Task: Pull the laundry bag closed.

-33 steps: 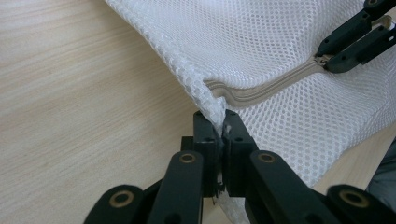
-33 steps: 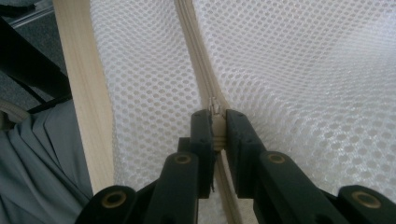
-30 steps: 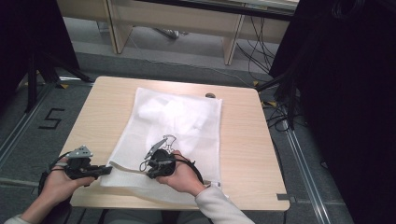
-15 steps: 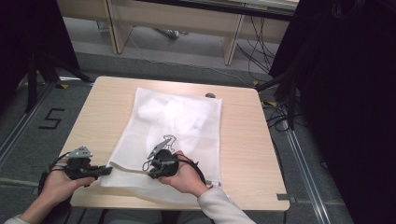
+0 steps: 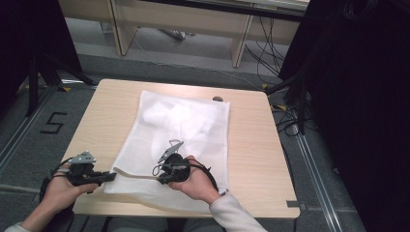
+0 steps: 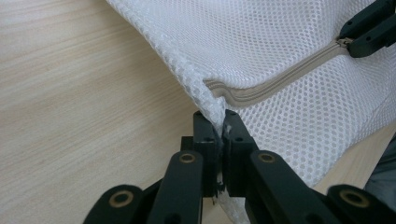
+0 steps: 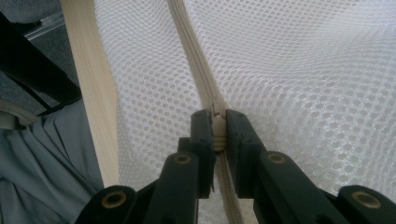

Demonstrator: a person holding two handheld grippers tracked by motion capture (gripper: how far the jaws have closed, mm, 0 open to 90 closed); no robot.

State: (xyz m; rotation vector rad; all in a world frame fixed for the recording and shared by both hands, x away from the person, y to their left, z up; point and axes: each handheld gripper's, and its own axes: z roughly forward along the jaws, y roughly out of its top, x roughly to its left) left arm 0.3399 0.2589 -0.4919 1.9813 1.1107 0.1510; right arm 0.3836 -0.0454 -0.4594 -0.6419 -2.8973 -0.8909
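- The worktop [image 5: 251, 145] is a pale wooden rectangle, with grey floor around it and a dark curtain along the right side of the high view.
- A white mesh bag [image 5: 188, 130] lies flat across the middle of the worktop, running from the far edge down to the near edge, where its lower end reaches the person's side. Something white and crumpled shows through the mesh in the far half; what it is I cannot tell.
- A beige zipper [image 6: 275, 81] runs along the bag's near end — in the high view it shows as a pale line between the two claws.
- The person's forearms come in from the bottom of the high view, the right one in a light sleeve [image 5: 232, 215].
- The left claw [image 5: 110, 177] sits at the bag's near left corner, just above the worktop. In the left gripper view its jaws are pressed together on the mesh corner right where the zipper ends [image 6: 219, 125], the fabric pulled up into a small peak.
- The right claw [image 5: 162, 175] is over the bag's near end, well to the right of the left one. In the right gripper view [image 7: 215, 128] its jaws are closed tight on the small zipper slider [image 7: 216, 125] — the beige tape runs straight away from the tips across the mesh.
- In the left gripper view the right claw's black tips show at the top right corner, on the zipper line.
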